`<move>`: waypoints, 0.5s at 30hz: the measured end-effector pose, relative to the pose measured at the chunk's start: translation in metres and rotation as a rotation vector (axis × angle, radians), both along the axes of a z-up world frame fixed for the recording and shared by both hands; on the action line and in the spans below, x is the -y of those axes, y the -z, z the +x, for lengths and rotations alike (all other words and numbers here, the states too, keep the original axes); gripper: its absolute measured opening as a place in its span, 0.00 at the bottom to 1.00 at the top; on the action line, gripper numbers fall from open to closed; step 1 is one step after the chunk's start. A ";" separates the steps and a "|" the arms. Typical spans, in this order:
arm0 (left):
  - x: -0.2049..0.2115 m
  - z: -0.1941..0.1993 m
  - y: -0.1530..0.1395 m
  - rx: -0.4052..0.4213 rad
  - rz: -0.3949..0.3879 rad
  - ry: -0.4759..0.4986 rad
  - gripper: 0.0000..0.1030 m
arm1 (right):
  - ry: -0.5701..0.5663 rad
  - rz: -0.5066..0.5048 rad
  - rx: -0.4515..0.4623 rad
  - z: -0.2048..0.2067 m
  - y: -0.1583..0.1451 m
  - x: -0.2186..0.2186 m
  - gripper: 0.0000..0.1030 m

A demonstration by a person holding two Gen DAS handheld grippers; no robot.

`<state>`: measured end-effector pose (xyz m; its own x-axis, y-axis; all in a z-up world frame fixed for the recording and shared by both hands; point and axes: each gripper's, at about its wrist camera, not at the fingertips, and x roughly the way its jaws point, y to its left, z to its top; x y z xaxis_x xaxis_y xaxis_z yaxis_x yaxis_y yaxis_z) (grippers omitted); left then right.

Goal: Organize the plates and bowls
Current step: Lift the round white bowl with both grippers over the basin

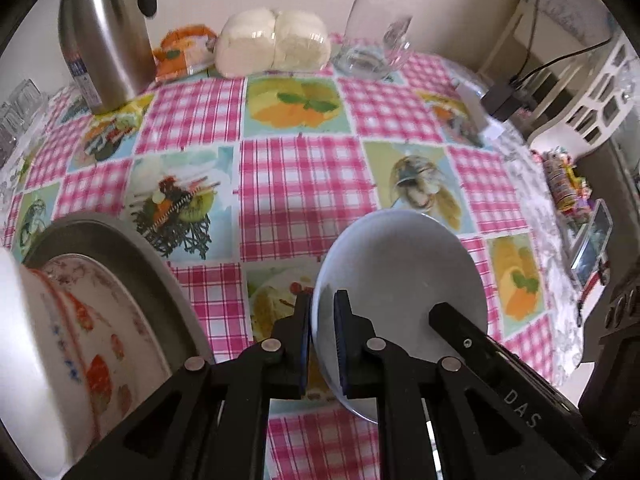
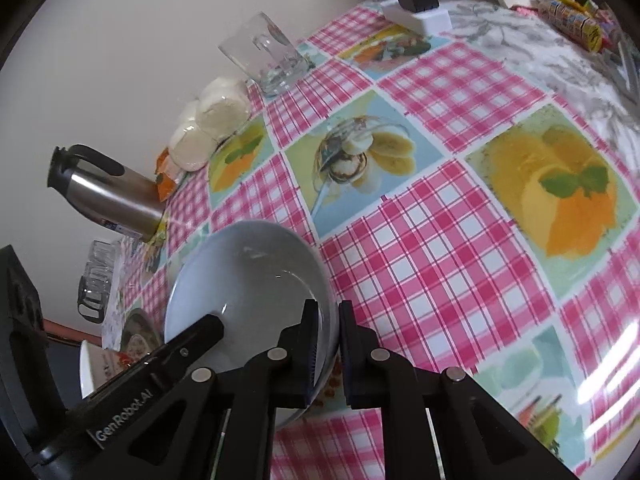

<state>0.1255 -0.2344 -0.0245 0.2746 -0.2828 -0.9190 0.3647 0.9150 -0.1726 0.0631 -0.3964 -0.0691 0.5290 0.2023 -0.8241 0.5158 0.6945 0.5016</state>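
A plain white bowl point(image 1: 400, 264) hangs tilted over the checked tablecloth, held from two sides. My left gripper point(image 1: 322, 304) is shut on its left rim, one pad inside and one outside. My right gripper point(image 2: 328, 312) is shut on the opposite rim of the same bowl point(image 2: 248, 280). One of the right gripper's fingers point(image 1: 452, 320) shows inside the bowl in the left wrist view. At lower left a flower-patterned plate point(image 1: 100, 312) lies in a grey metal dish point(image 1: 132, 248), with a white rim point(image 1: 20, 360) in front of them.
Along the wall stand a steel thermos point(image 1: 104, 32), bagged white buns point(image 1: 272, 44) and a glass mug point(image 1: 376, 40). A charger block point(image 1: 504, 98) lies at the far right corner. Snack packs point(image 1: 564, 184) and a phone point(image 1: 592, 240) lie near the right edge.
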 end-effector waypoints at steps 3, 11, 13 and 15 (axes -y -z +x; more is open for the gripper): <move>-0.009 -0.010 -0.020 0.043 -0.026 0.000 0.11 | -0.004 -0.017 0.029 -0.008 -0.018 -0.005 0.11; -0.048 -0.023 -0.057 0.118 -0.096 -0.025 0.11 | -0.040 -0.072 0.104 -0.019 -0.067 -0.035 0.11; -0.060 -0.025 -0.064 0.134 -0.117 -0.037 0.11 | -0.055 -0.081 0.122 -0.018 -0.077 -0.043 0.11; -0.072 -0.028 -0.071 0.145 -0.139 -0.049 0.11 | -0.070 -0.088 0.141 -0.017 -0.086 -0.052 0.11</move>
